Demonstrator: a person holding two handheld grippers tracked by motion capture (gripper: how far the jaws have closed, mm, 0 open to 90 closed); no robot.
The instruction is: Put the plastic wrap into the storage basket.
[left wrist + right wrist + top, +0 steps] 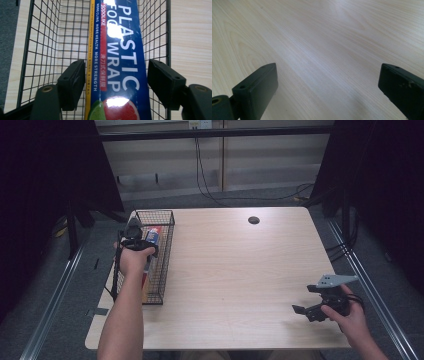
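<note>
At the left of the high view, your left gripper hangs over the black wire basket, jaws spread wide to either side of the blue plastic wrap box lying inside without touching it. At lower right, your right gripper sits low over the bare wooden table, jaws wide and holding nothing.

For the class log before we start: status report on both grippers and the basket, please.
Left gripper open, jaws either side of the plastic wrap box in the wire basket. Right gripper open, idle over bare table. Nothing in the way.
</note>
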